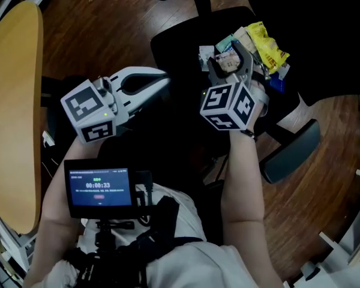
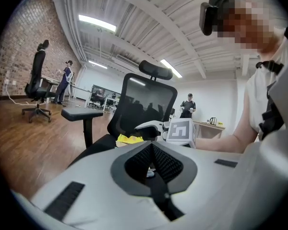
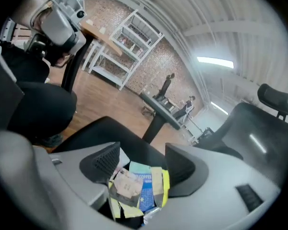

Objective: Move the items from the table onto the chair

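Open office, brick wall [image 2: 19, 42], swivel chairs [image 2: 146, 102]

We are looking at a floor [image 1: 108, 23] of brown wood planks with a slight sheen, and a surface [image 1: 12, 101] of pale, smooth wood laminate. The chair [image 1: 180, 47] seat is showing matt black cloth, its armrest [image 1: 291, 152] matt plastic. The packets [image 1: 267, 50] are gleaming as crinkled glossy plastic and paper. The left gripper [image 2: 152, 147] and right gripper [image 3: 143, 166] are wearing smooth pale plastic shells with ribbed black pads [image 3: 104, 161].
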